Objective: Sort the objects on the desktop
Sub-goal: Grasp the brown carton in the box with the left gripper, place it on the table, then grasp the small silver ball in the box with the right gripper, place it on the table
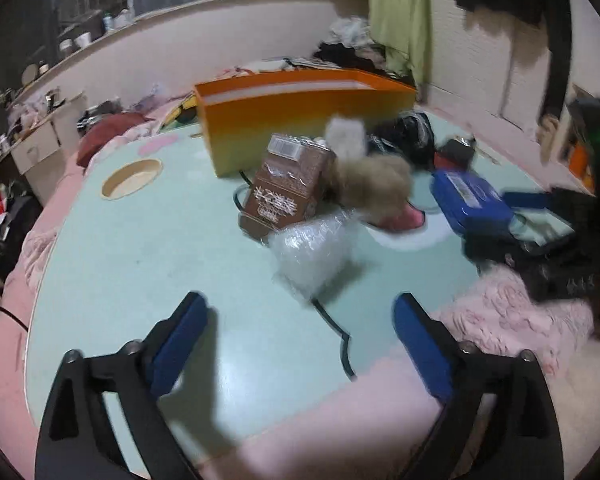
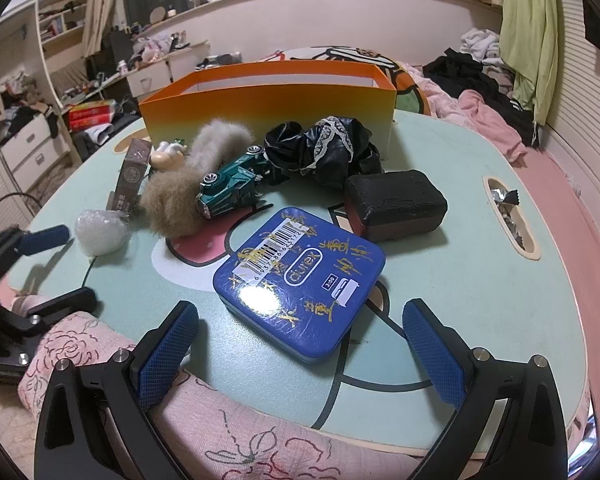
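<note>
Cluttered bedroom surroundings, with a pink bedspread (image 2: 548,184) and a green curtain (image 2: 528,32) at the back, framed a pale green bench (image 2: 460,264) printed with a cartoon figure. Just ahead of the right claw (image 2: 300,344), whose blue-padded fingers stood wide apart and held nothing, lay a blue tin (image 2: 300,280) with a barcode sticker, its near edge lying about level with the fingertips. Beyond the tin and to the right sat a black box (image 2: 396,204); straight beyond it lay a green toy car (image 2: 230,188), touching a tan furry object (image 2: 188,184) on its left, with crumpled black fabric (image 2: 324,148) behind the car. Farthest from that claw stood an orange box (image 2: 268,100), open at the top. Off to its left lay a white bubble-wrapped bundle (image 2: 100,232) and, behind it, an upright brown carton (image 2: 130,176). The left claw (image 1: 300,316) also stood wide and empty above the bench; in the right wrist view it appeared at the far left, near the bundle. From the left claw the bubble-wrapped bundle lay close ahead, the brown carton touching it behind, the furry object to the right of the carton, and the blue tin farther right. A round recess (image 1: 132,179) in the bench lay ahead and to its left. The left view was blurred.
</note>
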Motion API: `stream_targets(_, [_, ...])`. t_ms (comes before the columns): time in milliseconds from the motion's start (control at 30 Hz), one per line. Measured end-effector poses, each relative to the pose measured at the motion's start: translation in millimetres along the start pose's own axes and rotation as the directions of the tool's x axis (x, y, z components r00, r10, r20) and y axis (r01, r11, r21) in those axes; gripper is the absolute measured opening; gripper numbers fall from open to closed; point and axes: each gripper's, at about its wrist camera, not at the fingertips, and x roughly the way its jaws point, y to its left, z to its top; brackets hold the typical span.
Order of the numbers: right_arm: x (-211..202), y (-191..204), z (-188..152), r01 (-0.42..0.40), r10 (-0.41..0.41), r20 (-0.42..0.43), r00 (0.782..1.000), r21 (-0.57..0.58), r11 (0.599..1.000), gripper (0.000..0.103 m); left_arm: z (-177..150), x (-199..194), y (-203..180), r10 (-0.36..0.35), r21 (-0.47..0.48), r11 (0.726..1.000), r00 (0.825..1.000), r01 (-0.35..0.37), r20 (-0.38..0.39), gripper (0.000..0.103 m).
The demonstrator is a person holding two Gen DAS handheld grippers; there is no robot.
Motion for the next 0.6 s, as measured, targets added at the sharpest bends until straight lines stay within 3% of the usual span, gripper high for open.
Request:
stream_targets(200, [-1,-1,1,0.003,-0.003,0.008,1.000,0.022,1.000,0.102,8,15,0,0.029,-0.020,0.999,0.999,-0.029,0.015,0.103])
stream_targets(333, [-22,-6,9,-0.027,0.023,0.076,0.997,0.049,0.998,0.102,7,13,-1,0.029,-0.019,0.999,0.999,-0.029,0.025,0.103])
stream_targets(467, [-46,-8,59,-0.038,0.026,0.143,0.989,0.079,0.996,0.102,4,9,0,0.028,-0.019,0.999,0.999,-0.027,0.032,0.103])
stream_targets(600, [-16,-18,133,0.026,-0.037,0.070,0.997,0.151,0.988,0.102,6,8,1,0.027,-0.016,1.000,0.999,-0.027,0.034,0.103])
